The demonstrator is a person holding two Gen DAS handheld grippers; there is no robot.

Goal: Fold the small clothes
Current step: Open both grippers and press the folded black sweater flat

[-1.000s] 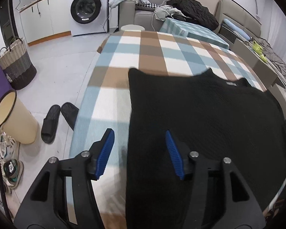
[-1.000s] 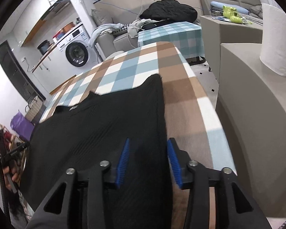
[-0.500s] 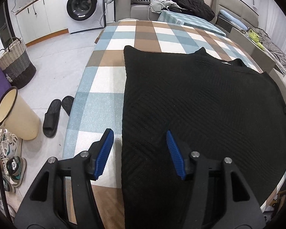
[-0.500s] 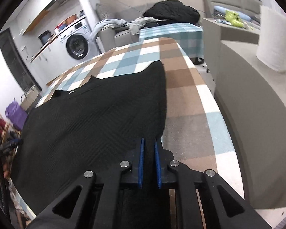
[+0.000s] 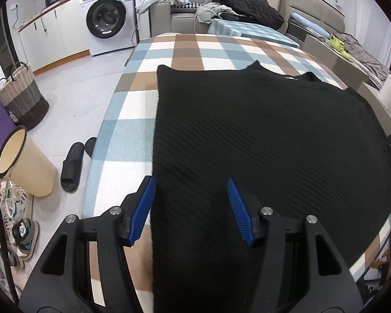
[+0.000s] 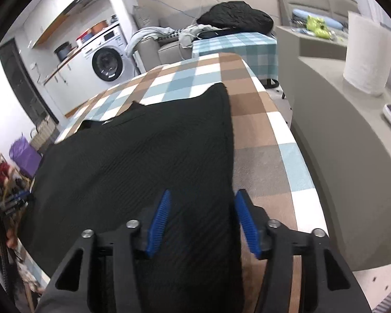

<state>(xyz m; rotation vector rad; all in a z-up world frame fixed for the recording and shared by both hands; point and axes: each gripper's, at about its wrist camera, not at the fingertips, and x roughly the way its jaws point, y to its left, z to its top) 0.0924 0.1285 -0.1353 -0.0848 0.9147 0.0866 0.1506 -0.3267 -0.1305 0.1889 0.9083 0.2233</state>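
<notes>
The counter point(image 5: 122, 140) wears a checked cloth point(image 5: 185, 52) of brown, pale blue and white squares that covers its whole top. A black knit top point(image 5: 260, 135) lies flat and spread on the cloth, its neckline toward the far end. Bare cloth shows beyond the neckline and in a strip along each side of the knit top point(image 6: 133, 161), which reaches the near edge of the counter point(image 6: 286, 135).

Left gripper point(image 5: 190, 210) jaws apart; right gripper point(image 6: 202, 221) jaws just reopened, seemingly empty.
</notes>
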